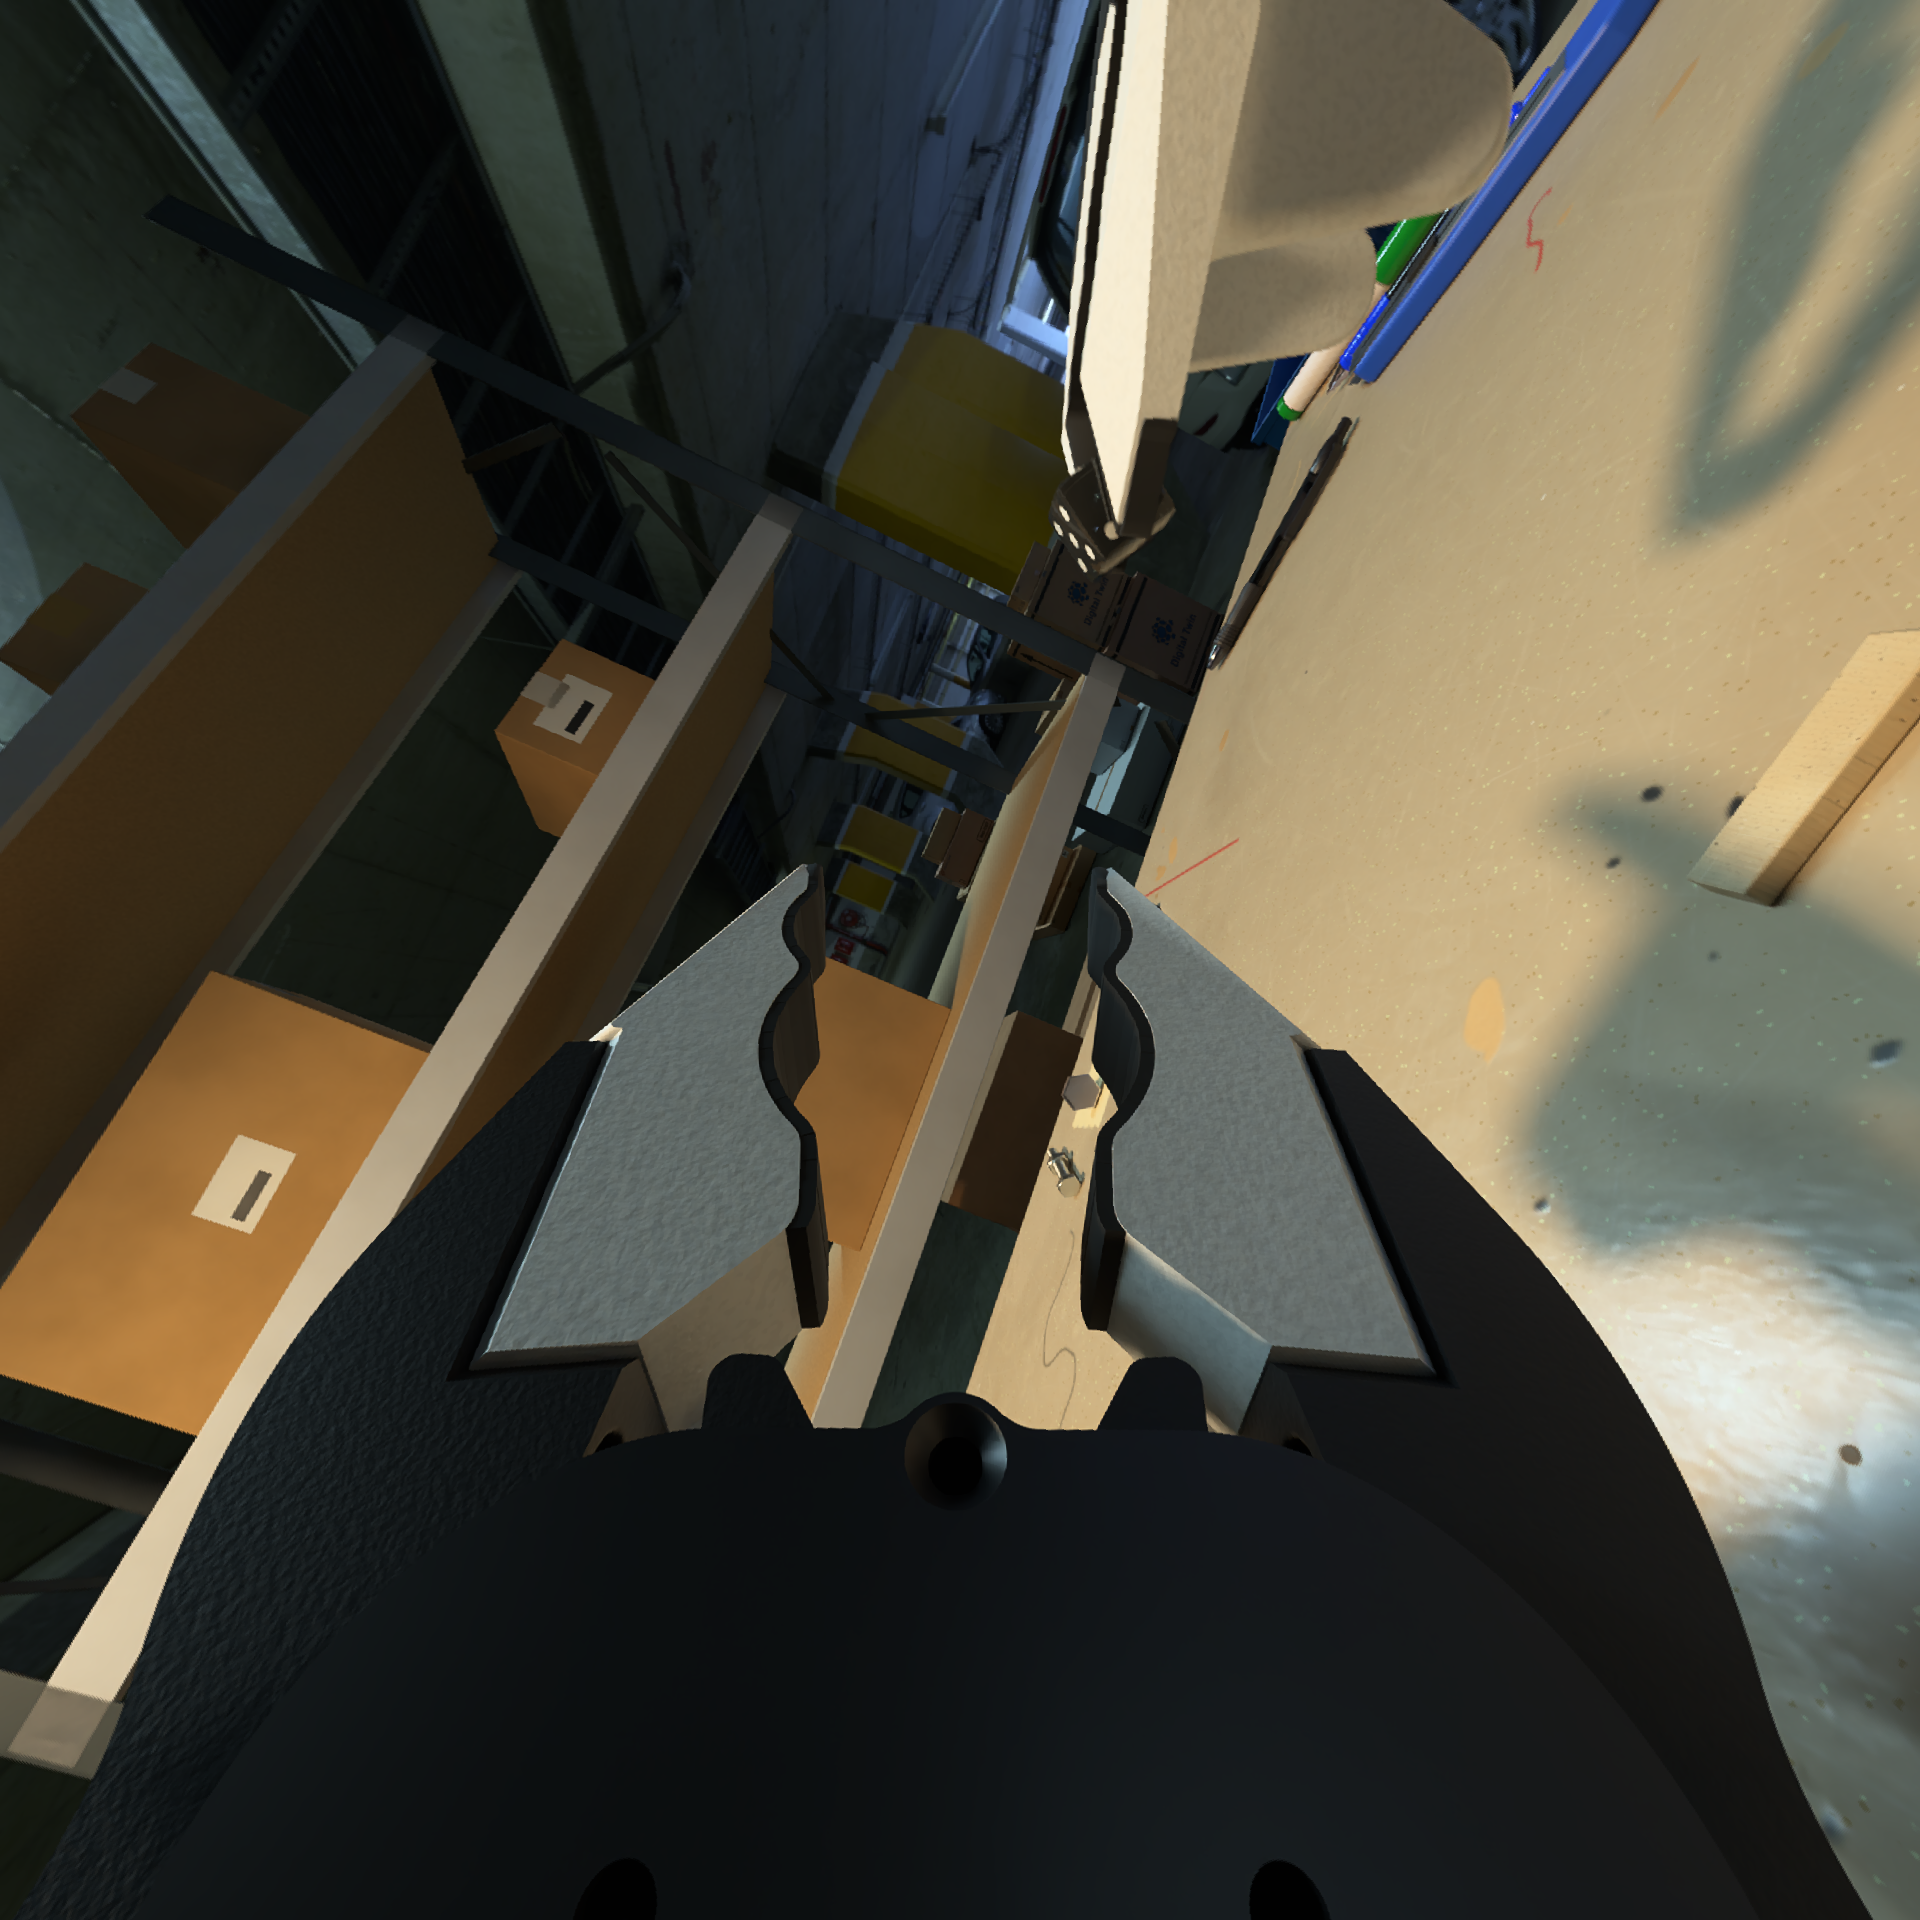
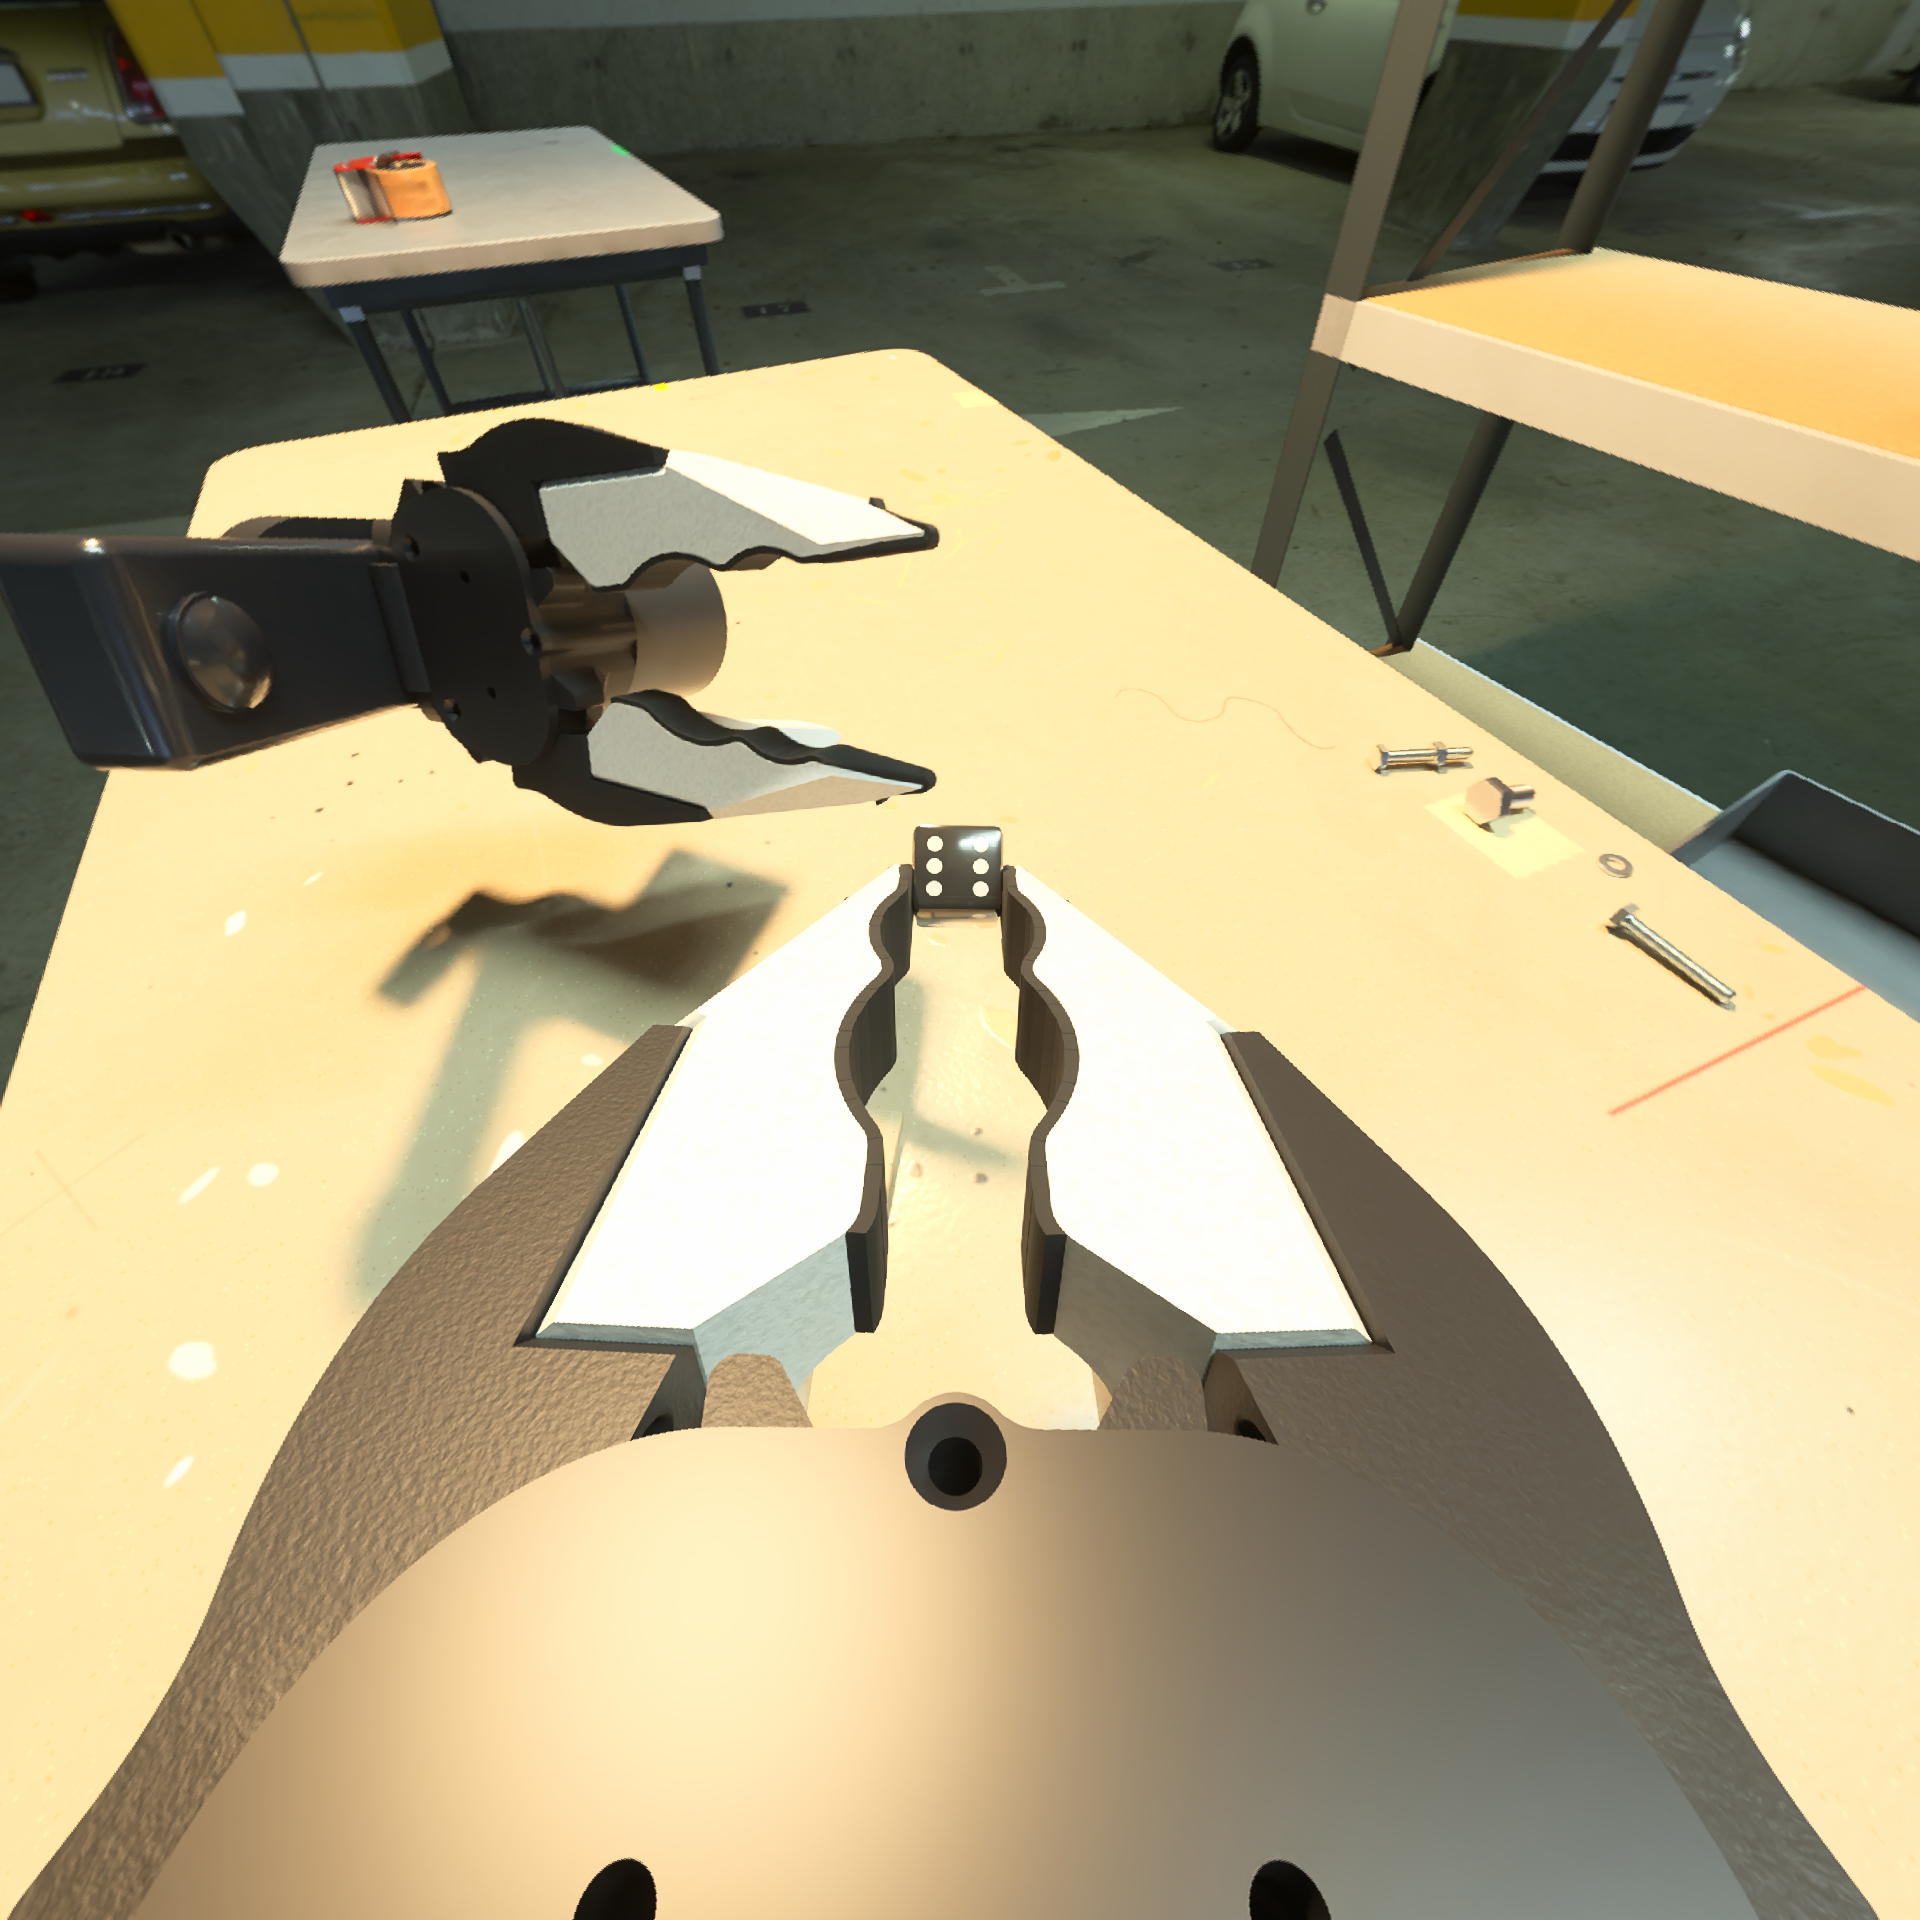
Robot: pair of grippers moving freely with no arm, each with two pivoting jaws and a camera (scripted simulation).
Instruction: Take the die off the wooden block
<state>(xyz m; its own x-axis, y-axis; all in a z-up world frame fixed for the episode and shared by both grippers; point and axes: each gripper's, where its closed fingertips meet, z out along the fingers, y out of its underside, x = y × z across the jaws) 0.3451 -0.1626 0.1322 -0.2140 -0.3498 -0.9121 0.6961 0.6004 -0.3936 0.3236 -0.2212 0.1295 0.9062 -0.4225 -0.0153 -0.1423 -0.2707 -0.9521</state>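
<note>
My right gripper [image 2: 956, 885] is shut on a black die with white pips [image 2: 958, 864], pinched at its fingertips and held up off the tan table [image 2: 1143, 623]. In the left wrist view the die [image 1: 1075, 535] shows in the right gripper's tips [image 1: 1112, 525], well away from the tabletop. The pale wooden block [image 1: 1808, 769] lies flat on the table [image 1: 1455, 727] with nothing on it, apart from the die. The block is not in the right wrist view. My left gripper [image 1: 956, 883] is open and empty; it hovers over the table to the left of the die [image 2: 932, 657].
Several bolts [image 2: 1423, 756] [image 2: 1673, 954] and a washer [image 2: 1614, 862] lie near the table's right edge, beside a grey tray [image 2: 1829, 852]. A shelf rack [image 2: 1621, 353] stands to the right. A dark pen [image 1: 1288, 540] and a blue object [image 1: 1455, 260] lie farther along the table.
</note>
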